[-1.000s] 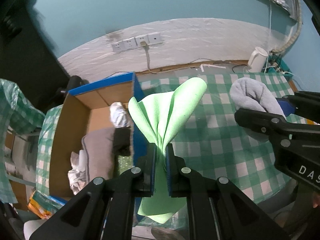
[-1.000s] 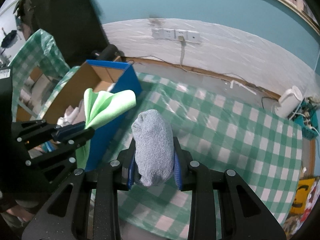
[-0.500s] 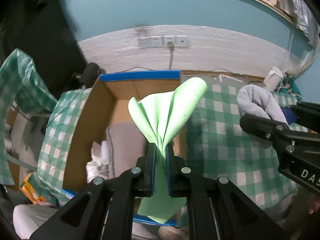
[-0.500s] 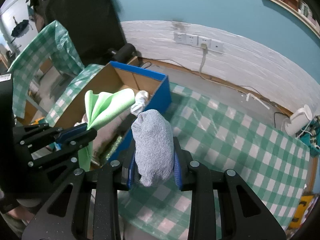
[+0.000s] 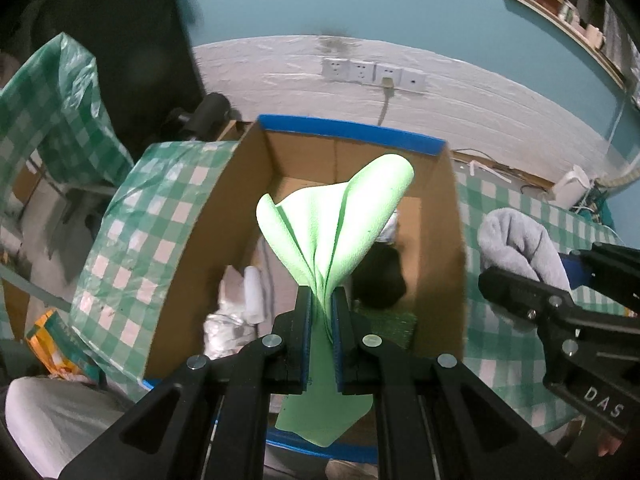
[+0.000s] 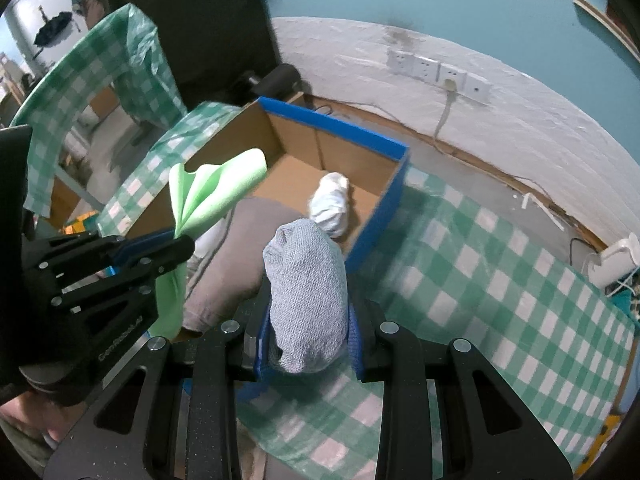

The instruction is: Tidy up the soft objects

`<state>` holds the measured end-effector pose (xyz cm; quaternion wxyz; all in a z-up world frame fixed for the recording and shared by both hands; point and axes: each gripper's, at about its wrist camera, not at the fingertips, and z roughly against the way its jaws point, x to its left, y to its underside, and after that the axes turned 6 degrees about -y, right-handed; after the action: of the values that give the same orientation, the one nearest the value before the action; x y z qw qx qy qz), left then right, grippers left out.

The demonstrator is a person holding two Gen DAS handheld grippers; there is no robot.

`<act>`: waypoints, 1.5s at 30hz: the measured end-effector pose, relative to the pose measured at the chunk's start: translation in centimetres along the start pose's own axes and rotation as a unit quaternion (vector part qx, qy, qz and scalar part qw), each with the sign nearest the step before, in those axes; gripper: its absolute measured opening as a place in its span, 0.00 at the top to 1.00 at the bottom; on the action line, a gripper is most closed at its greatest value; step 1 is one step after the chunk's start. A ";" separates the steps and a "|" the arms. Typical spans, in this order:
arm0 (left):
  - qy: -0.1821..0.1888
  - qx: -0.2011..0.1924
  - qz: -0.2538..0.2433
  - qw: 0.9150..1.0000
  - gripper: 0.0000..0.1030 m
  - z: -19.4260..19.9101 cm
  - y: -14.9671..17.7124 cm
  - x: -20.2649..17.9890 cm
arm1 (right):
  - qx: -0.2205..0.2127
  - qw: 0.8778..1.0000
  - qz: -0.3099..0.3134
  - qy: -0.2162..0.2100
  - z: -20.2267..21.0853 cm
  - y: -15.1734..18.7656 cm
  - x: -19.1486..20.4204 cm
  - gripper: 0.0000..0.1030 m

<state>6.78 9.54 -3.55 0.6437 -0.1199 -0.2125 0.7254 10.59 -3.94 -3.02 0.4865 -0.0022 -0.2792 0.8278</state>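
Shifted leftward over the past second — both pairs of fingers now over or beside the cardboard box (image 5: 436,240) instead of the checked bench (image 6: 500,280). Left gripper (image 5: 322,312) clamped flat on the green cloth (image 5: 340,232), fabric fanning upward above the fingers and a tail hanging below them, held above the open box. Right gripper (image 6: 306,340) closed around the grey rolled towel (image 6: 308,292), fingers pressing its sides, held by the box's near blue corner, partly over the grey folded item inside. Inside the box: grey folded cloth (image 6: 236,240), white bundle (image 6: 332,200), another white bundle (image 5: 240,300), something dark (image 5: 380,280) and a green patch (image 5: 390,326). Beyond — white wall band with sockets (image 5: 372,74), a white kettle (image 6: 612,260) at the bench's far edge.
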 end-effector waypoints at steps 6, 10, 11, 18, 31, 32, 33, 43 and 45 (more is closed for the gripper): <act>0.006 0.022 0.030 0.999 0.91 -2.2 0.0 2.1 | 0.016 1.000 0.006 -0.010 -2.4 -0.8 1.4 0.72; 0.000 0.031 0.042 0.999 0.90 -2.9 0.0 2.7 | 0.026 1.000 0.003 -0.017 -3.8 -1.1 1.6 0.71; -0.002 0.033 0.044 0.998 0.89 -3.0 0.1 2.8 | 0.030 0.999 0.004 -0.014 -4.1 -1.1 1.7 0.69; -0.008 0.027 0.049 0.998 0.59 -2.8 0.1 3.4 | 0.024 1.000 0.007 -0.007 -4.6 -1.3 2.0 0.54; -0.025 -0.011 0.021 0.999 0.22 1.3 -0.1 2.2 | -0.017 1.000 -0.009 0.004 -0.7 -0.9 0.9 0.37; -0.025 -0.014 0.017 0.999 0.21 1.7 -0.1 2.0 | -0.021 1.000 -0.009 0.006 -0.2 -0.7 0.9 0.37; -0.026 -0.016 0.016 0.999 0.20 2.0 -0.2 1.9 | -0.024 1.000 -0.011 0.007 0.2 -0.6 0.8 0.37; -0.022 -0.028 0.000 0.999 0.08 4.4 -0.1 0.0 | -0.061 0.997 -0.036 0.025 4.7 0.7 -0.7 0.30; -0.033 -0.032 -0.013 0.999 0.07 4.9 0.1 -0.8 | -0.067 0.997 -0.040 0.027 5.4 1.0 -1.0 0.29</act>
<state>4.61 7.96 0.64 0.6413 -0.1135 -0.2582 0.7136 8.83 -7.59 0.76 0.5250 -0.0460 -0.3208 0.7870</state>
